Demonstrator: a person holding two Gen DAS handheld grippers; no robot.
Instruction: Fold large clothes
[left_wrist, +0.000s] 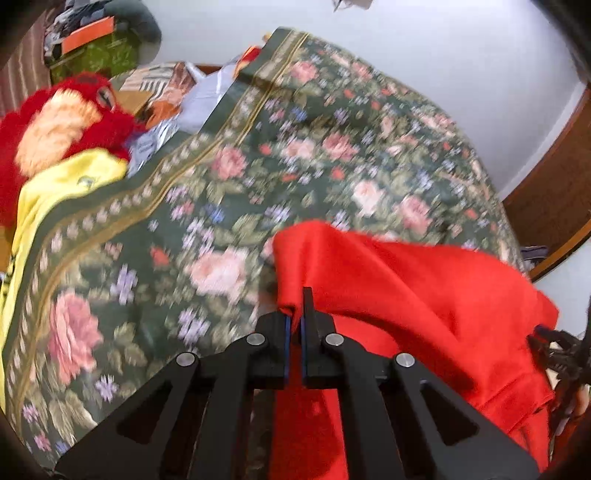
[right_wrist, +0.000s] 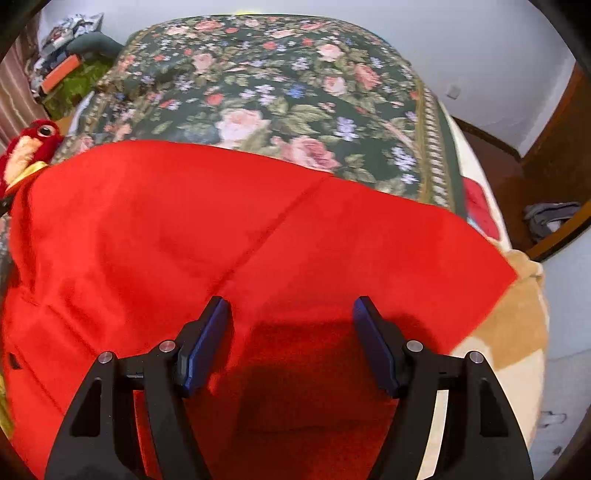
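A large red garment (right_wrist: 207, 229) lies spread over the near part of a bed with a dark floral cover (right_wrist: 280, 92). In the left wrist view my left gripper (left_wrist: 296, 314) is shut on a left edge of the red garment (left_wrist: 406, 295), and a pinch of cloth rises between its pads. My right gripper (right_wrist: 291, 314) hangs open just above the garment's near middle, nothing between its blue pads (right_wrist: 207, 343). A long seam runs diagonally across the cloth. The right gripper (left_wrist: 554, 350) shows dimly at the right edge of the left wrist view.
A red and cream plush toy (left_wrist: 62, 122) and a yellow cloth (left_wrist: 55, 195) lie at the bed's left side, with bags and clutter (left_wrist: 173, 96) behind. The floral cover (left_wrist: 258, 166) fills the far bed. A beige blanket (right_wrist: 524, 321) hangs at the right; wooden furniture (right_wrist: 546, 155) stands beyond.
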